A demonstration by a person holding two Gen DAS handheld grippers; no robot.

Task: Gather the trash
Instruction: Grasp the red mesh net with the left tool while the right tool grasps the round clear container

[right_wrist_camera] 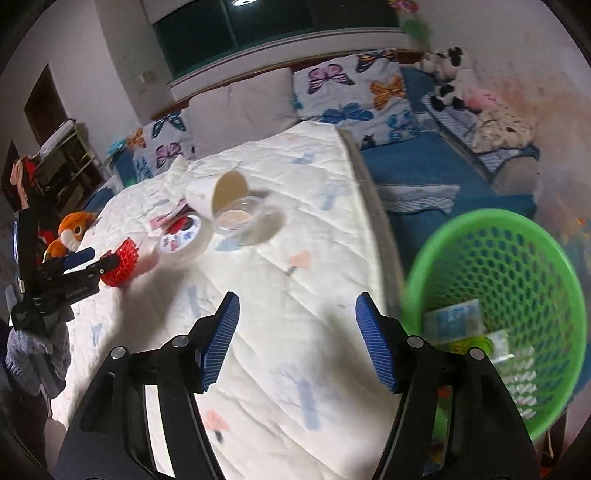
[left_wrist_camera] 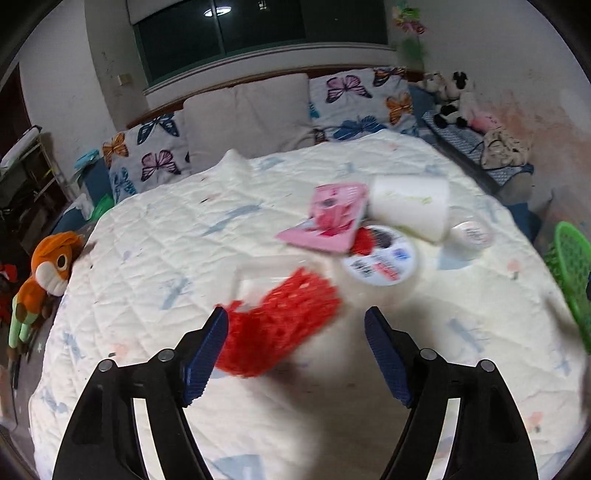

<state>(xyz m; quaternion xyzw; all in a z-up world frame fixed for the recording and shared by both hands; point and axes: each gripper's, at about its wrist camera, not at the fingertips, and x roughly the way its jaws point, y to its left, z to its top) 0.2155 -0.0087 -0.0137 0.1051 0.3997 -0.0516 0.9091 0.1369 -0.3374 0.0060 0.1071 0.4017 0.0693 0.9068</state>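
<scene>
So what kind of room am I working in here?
Most likely a bedroom in a home. There's a bed with a white quilt, butterfly-print pillows against the headboard under a window, and plush toys beside the bed.

Both wrist views look steeply down, sharing the quilted bed.

Ceiling lamp reflects in the dark window at upper centre; the bright quilt looks washed out, motion blur smears everything, fisheye edges bend darkly.
</scene>
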